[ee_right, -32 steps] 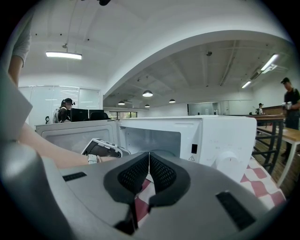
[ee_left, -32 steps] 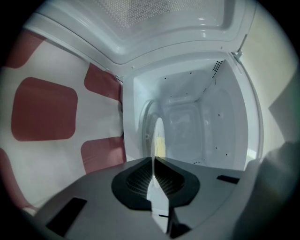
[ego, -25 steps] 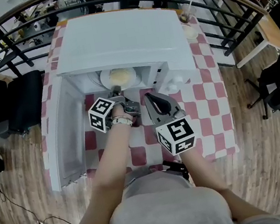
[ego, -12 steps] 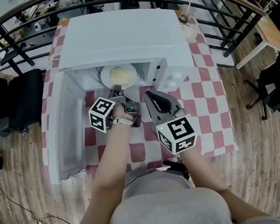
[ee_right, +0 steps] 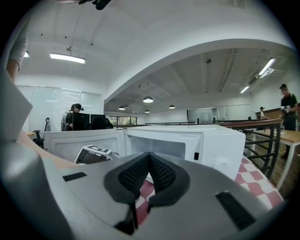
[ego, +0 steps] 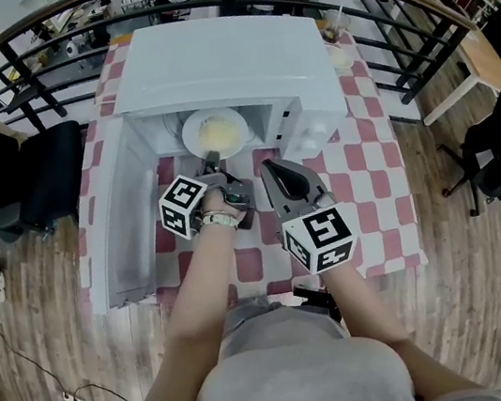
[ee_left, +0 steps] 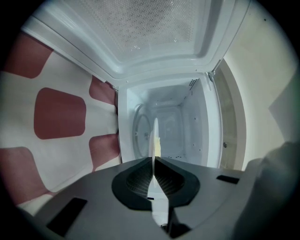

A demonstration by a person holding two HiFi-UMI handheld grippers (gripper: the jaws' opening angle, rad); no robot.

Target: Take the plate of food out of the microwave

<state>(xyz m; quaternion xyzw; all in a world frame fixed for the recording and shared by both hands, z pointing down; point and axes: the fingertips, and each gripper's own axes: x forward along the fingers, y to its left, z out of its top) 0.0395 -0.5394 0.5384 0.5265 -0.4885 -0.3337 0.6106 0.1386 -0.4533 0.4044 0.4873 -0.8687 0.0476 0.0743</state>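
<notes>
A white plate (ego: pixel 217 135) with pale yellow food (ego: pixel 218 132) sits in the mouth of the open white microwave (ego: pixel 228 65), partly past its front edge. My left gripper (ego: pixel 212 164) is shut on the plate's near rim. In the left gripper view the plate (ee_left: pixel 155 133) shows edge-on, pinched between the dark pads (ee_left: pixel 136 180), with the food (ee_left: pixel 158 142) just beyond and the cavity behind. My right gripper (ego: pixel 272 168) hovers beside it to the right, in front of the control panel, shut on nothing. In the right gripper view its pads (ee_right: pixel 161 176) meet.
The microwave door (ego: pixel 125 220) swings open to the left, alongside my left arm. A red and white checked cloth (ego: pixel 370 175) covers the table. A cup (ego: pixel 329 31) stands at the table's far right corner. Black railings (ego: pixel 394 37) and a black chair (ego: pixel 34 188) surround the table.
The plate has slid a little further out of the microwave toward me, held by the left gripper. The right gripper has barely moved.
</notes>
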